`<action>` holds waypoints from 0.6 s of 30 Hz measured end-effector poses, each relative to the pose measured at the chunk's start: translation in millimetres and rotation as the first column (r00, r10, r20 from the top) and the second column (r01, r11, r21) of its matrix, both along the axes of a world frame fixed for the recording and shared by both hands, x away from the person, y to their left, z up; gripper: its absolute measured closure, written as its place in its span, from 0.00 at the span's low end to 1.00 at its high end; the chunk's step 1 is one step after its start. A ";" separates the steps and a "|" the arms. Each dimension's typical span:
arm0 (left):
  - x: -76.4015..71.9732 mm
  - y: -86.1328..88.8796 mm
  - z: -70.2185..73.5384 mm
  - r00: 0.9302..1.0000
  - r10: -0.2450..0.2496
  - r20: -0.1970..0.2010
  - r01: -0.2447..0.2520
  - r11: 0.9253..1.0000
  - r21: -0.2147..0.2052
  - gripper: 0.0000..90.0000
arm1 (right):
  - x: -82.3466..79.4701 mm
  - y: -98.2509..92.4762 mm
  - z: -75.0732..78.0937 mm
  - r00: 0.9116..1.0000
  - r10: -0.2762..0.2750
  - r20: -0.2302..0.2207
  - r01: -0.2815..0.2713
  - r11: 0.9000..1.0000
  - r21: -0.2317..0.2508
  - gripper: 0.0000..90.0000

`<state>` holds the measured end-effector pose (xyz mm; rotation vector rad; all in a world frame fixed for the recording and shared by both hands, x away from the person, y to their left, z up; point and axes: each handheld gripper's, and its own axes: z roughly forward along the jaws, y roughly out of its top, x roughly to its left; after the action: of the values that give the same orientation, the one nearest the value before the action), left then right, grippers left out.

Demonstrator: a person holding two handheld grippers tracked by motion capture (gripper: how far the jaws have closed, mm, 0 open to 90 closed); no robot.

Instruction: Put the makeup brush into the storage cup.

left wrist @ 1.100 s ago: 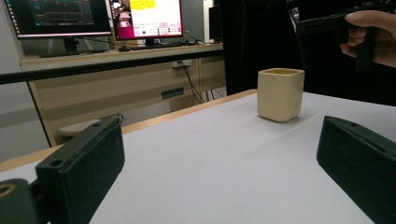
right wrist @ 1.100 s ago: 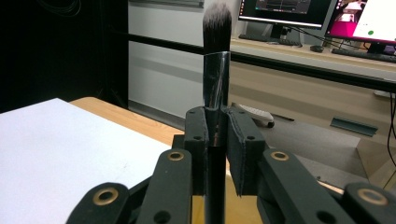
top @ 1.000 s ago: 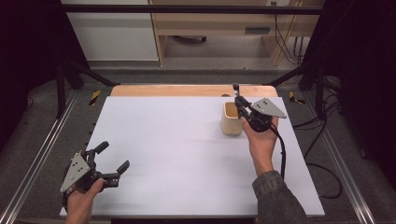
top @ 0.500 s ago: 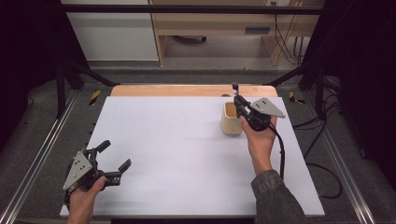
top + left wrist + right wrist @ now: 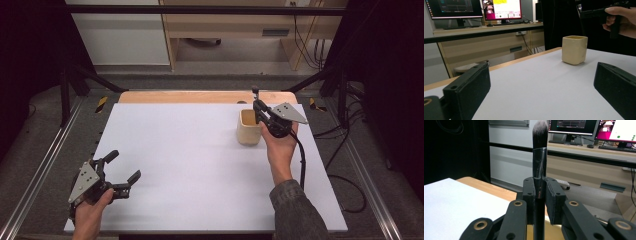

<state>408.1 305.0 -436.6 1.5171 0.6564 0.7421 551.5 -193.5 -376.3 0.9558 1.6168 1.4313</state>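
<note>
My right gripper [image 5: 259, 111] clamps the makeup brush [image 5: 540, 157] upright above the cup [image 5: 248, 127]; lower it plumb, left gripper [image 5: 121, 172] idle, agape.

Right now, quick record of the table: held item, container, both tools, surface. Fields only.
held item: makeup brush, upright, bristles up
right tool: shut on the brush handle, held above the cup
container: beige square cup, upright on the mat, far right part
brush vs cup: lower end of the brush at the cup's opening; whether it touches the cup cannot be told
left tool: open, nothing between its jaws, near left corner of the mat
surface: white mat on a wooden table
</note>
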 end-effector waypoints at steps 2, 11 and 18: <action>0.1 -0.2 0.0 1.000 -0.001 0.000 0.001 1.000 0.001 0.00 | 1.1 0.1 2.2 1.000 0.000 0.007 0.000 1.000 0.001 0.88; 0.0 0.1 0.1 1.000 -0.002 0.001 0.002 1.000 -0.001 0.00 | 7.5 3.5 4.2 1.000 -0.002 0.008 0.002 1.000 -0.011 0.88; 0.3 -0.5 0.0 1.000 -0.005 0.001 0.005 1.000 0.000 0.00 | 11.3 4.0 -1.5 1.000 -0.006 -0.002 0.006 1.000 -0.021 0.88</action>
<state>408.4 304.5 -436.6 1.5175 0.6515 0.7384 562.7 -189.5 -377.8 0.9501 1.6265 1.4064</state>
